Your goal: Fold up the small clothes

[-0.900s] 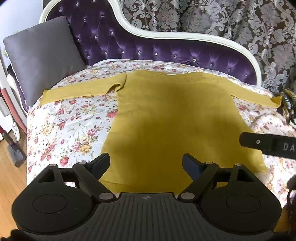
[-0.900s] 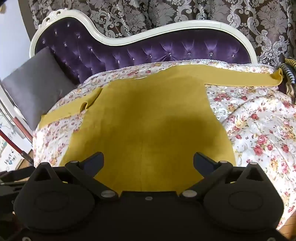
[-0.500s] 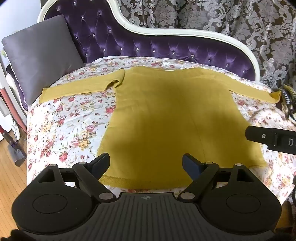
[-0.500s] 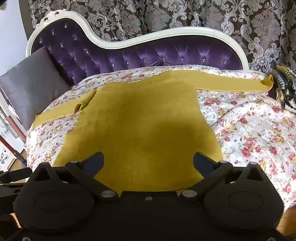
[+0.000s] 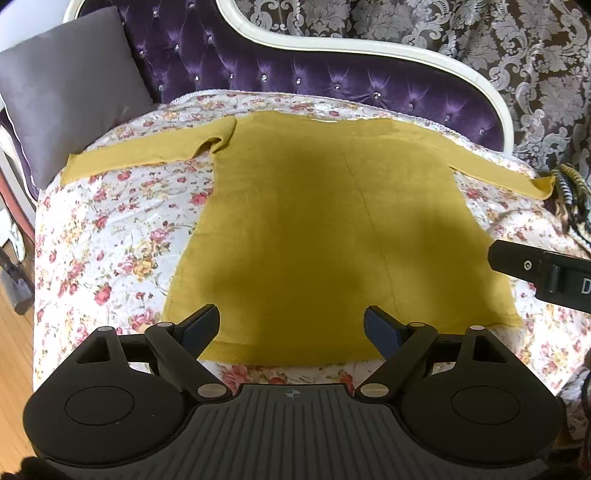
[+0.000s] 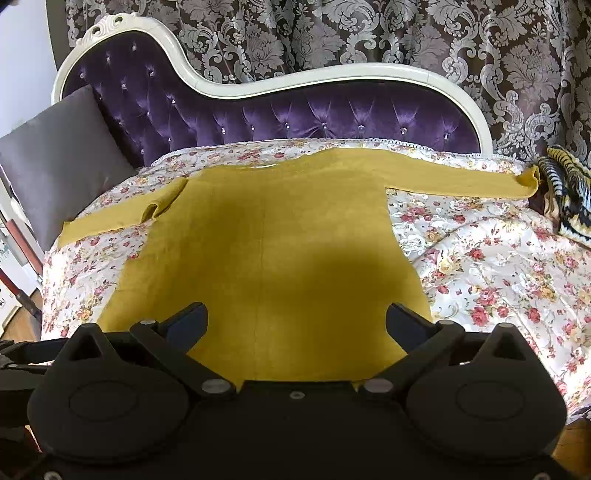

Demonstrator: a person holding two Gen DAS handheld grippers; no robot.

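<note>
Left gripper (image 5: 291,326): jaws wide apart, nothing between them, hovering over the near hem. Right gripper (image 6: 297,321): same, spread wide and empty, over the lower body of the garment. One black finger of the right gripper also shows at the right edge of the left wrist view, above the garment's right side.

Count: 1 mustard long-sleeve top (image 5: 325,229), laid flat and unfolded, hem nearest, neckline far, both sleeves out sideways. The left sleeve (image 5: 147,155) bunches at the armpit; the right sleeve (image 6: 458,177) lies straight, its cuff touching a striped fabric item (image 6: 565,188).

Surface: 1 floral quilt (image 5: 110,229) covering the seat. Wood floor at the lower left.

Far: 1 grey cushion (image 5: 70,88) at left, a tufted purple backrest with white frame (image 6: 295,110), damask curtain (image 6: 332,33) behind.
</note>
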